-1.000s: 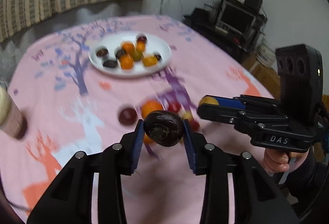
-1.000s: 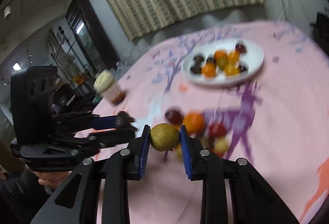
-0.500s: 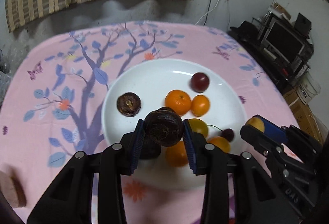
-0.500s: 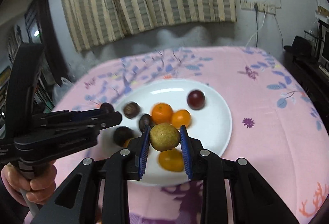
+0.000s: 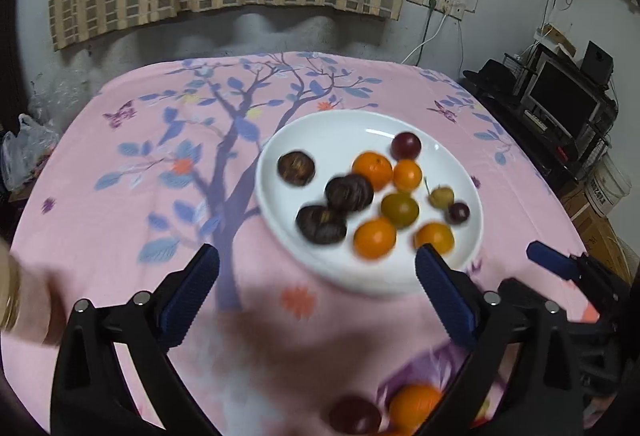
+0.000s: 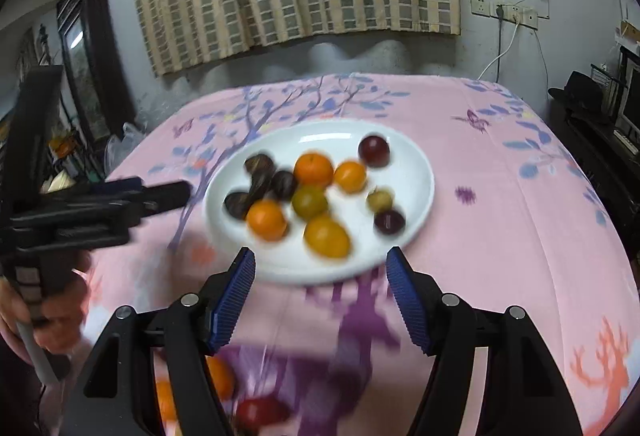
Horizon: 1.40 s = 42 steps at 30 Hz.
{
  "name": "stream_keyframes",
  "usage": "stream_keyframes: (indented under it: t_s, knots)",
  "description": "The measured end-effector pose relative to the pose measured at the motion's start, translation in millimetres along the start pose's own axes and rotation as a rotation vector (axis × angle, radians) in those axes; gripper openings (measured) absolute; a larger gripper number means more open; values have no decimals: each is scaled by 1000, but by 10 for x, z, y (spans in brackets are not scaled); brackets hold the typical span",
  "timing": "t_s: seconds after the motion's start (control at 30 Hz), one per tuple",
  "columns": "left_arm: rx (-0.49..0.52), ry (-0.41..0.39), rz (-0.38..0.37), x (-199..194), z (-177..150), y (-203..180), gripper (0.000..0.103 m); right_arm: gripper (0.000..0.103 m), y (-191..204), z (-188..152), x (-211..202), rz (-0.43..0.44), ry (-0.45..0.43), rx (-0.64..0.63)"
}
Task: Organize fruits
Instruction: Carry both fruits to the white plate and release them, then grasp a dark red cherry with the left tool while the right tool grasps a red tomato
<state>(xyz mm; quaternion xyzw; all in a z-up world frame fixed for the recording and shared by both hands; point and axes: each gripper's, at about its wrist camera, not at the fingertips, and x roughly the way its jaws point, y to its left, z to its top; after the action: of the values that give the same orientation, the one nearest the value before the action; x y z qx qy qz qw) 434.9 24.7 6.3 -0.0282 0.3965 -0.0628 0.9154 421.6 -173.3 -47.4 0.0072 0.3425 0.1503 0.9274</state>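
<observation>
A: What occupies the bench (image 5: 120, 276)?
B: A pink cloth printed with a purple tree covers it. On the cloth stands a round white ceramic plate (image 5: 320, 132) bearing three dark brown wrinkled fruits (image 5: 349, 193), four orange citrus fruits (image 5: 372, 169), one olive-green round fruit (image 5: 400, 209), a small yellow-green stemmed fruit (image 5: 441, 196) and two dark red plums (image 5: 406, 145).

A: How do the jaws of the left gripper (image 5: 316, 276) stand?
B: Spread wide and opening, with nothing pinched between the blue pads; the near rim of the plate shows between them.

A: And the right gripper (image 6: 320, 278)?
B: Its jaws are likewise apart and opening, holding nothing, just short of the plate's near rim. In this view the left gripper appears from the side, beside the plate's left edge, carried in a hand (image 6: 36, 320).

A: Is any fruit off the plate?
B: Yes. Blurred near the lower edge of the left wrist view, a loose orange fruit (image 5: 414, 402) and a loose dark red fruit (image 5: 354, 414) lie on the cloth, close to the camera.
</observation>
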Motion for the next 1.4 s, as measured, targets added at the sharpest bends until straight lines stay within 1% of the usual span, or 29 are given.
stream_keyframes:
  t_s: [0.07,0.13,0.17,0.2,0.27,0.3,0.33,0.37,0.43,0.5,0.57,0.67,0.77,0.83,1.0,1.07,1.17,1.2,1.23,1.3,1.37,1.4]
  knots:
    - [-3,-10,29,-196,-241,62,97,69,85,-179,-156,-8,-6,-31]
    - [-22,-12,28,-389,-534,133,97,69,171,-328,-256,-26,13,-53]
    - [-27,-13,23,-465,-667,160,97,69,221,-433,-316,-11,21,-54]
    - [-25,-24,19,-559,-811,171,97,69,255,-533,-375,22,25,-55]
    - [-2,-64,18,-719,-1079,170,97,69,319,-706,-453,53,43,-84]
    - [2,-75,17,-750,-1182,180,97,69,348,-782,-480,38,57,-98]
    - [-2,-64,34,-770,-1280,177,97,69,386,-883,-519,15,73,-103]
    - [7,-51,38,-782,-1327,165,97,69,397,-942,-545,23,77,-101]
    - [23,-60,15,-840,-1407,153,97,67,430,-1051,-592,53,93,-99]
    - [34,-63,32,-853,-1442,132,97,63,431,-1132,-639,48,91,-99]
    - [36,-62,37,-855,-1448,117,97,51,389,-1195,-657,54,99,-72]
    - [24,-51,30,-849,-1455,141,97,42,313,-1226,-595,79,137,-29]
    - [20,-61,27,-876,-1463,147,97,41,309,-1236,-555,103,150,-14]
    - [16,-63,20,-893,-1460,159,97,41,300,-1233,-518,102,157,-4]
    - [-2,-83,14,-961,-1444,208,97,35,248,-1212,-440,164,170,56]
    - [-12,-83,15,-963,-1436,236,97,36,242,-1209,-424,174,171,66]
    - [-37,-66,11,-916,-1435,285,97,41,183,-1200,-383,199,182,108]
    - [-36,-52,-2,-888,-1440,278,97,40,158,-1199,-366,212,187,127]
    - [-32,-44,-12,-876,-1440,265,97,29,133,-1201,-360,221,190,142]
    - [5,-27,-41,-834,-1472,179,97,27,131,-1202,-386,196,184,130]
    - [63,2,-84,-771,-1522,50,80,27,124,-1186,-447,198,157,134]
    - [89,28,-106,-719,-1547,-6,67,27,123,-1174,-477,206,143,137]
